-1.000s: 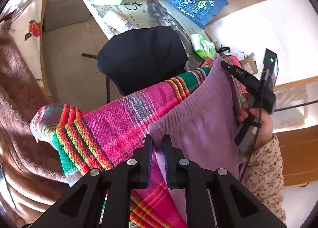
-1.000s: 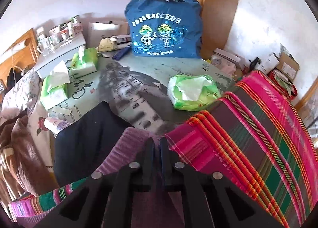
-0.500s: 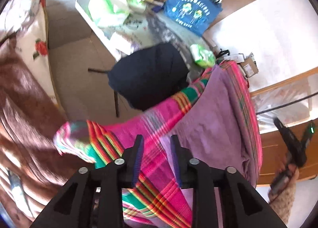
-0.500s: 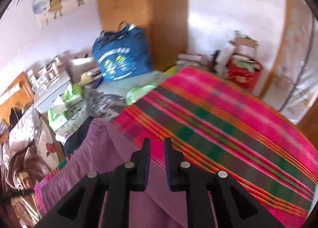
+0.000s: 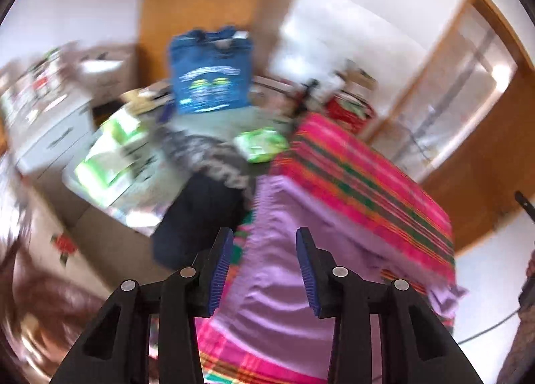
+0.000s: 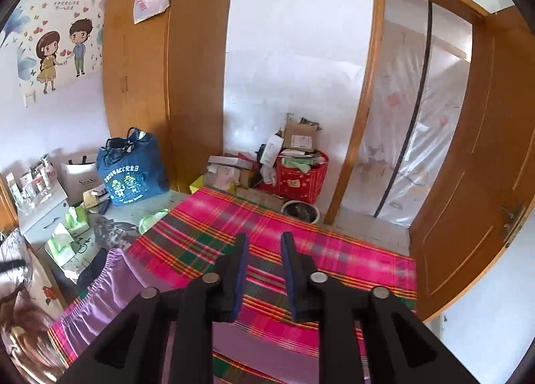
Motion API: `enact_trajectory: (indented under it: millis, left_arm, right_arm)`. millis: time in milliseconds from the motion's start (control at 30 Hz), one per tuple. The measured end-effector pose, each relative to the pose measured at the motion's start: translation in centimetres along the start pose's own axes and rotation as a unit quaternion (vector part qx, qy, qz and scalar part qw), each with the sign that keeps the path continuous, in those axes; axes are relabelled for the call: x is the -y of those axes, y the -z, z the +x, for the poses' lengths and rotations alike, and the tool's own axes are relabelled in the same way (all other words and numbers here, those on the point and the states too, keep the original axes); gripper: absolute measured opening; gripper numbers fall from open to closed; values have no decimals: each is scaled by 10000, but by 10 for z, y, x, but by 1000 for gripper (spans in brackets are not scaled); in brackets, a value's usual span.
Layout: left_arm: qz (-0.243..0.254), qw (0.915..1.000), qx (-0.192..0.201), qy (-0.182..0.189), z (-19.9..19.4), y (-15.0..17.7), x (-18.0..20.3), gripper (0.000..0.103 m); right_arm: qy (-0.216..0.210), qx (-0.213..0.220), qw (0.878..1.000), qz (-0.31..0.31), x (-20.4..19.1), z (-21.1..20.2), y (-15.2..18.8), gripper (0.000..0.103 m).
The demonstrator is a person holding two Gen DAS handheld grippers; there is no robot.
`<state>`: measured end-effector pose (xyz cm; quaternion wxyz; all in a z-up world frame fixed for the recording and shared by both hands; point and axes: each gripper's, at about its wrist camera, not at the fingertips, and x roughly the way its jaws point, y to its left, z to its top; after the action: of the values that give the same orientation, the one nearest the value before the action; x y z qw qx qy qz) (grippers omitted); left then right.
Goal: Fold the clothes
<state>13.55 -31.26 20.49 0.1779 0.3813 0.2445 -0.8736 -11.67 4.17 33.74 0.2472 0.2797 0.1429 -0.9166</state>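
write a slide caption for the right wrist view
Right gripper, fingers open and empty, above the purple garment spread on the pink plaid cloth.

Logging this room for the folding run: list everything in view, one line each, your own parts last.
Purple garment: one, lilac, spread on the plaid cloth below both tongs.
Plaid cloth: one, pink with green and orange stripes, covering the work surface.
Dark garment: one, navy, left of the purple garment.
Tote bag: one, blue, printed, on the table by the wardrobe.
Tissue packs: several, green and white, on the table.
Wardrobe: one, wooden, against the wall.
Red basket: one, full of boxes, in the corner.
Door: one, wooden, standing open at right.
Left tongs: open, empty.
Right tongs: open, empty.
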Motion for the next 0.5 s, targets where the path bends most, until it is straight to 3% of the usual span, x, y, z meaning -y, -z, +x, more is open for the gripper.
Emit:
enact_trajectory:
  millis: [67,133,267,500]
  left_arm:
    - [307,9994,56,-114,5,-18,23,43]
    - [688,9976,27,3,18,-31,50,45]
    - [1448,9879,-509,235,75,-37,98,46]
    - [2283,9633,-1384,282,190,-16,156,46]
  right_arm:
    - [340,-183,9991,-150,10,3,1,24]
    - [425,-290,9984,-242,17,10,7,24]
    - [231,-507,9978,-364,29,40,34,24]
    - [-463,-1472,9868,-484,37,128,97,24]
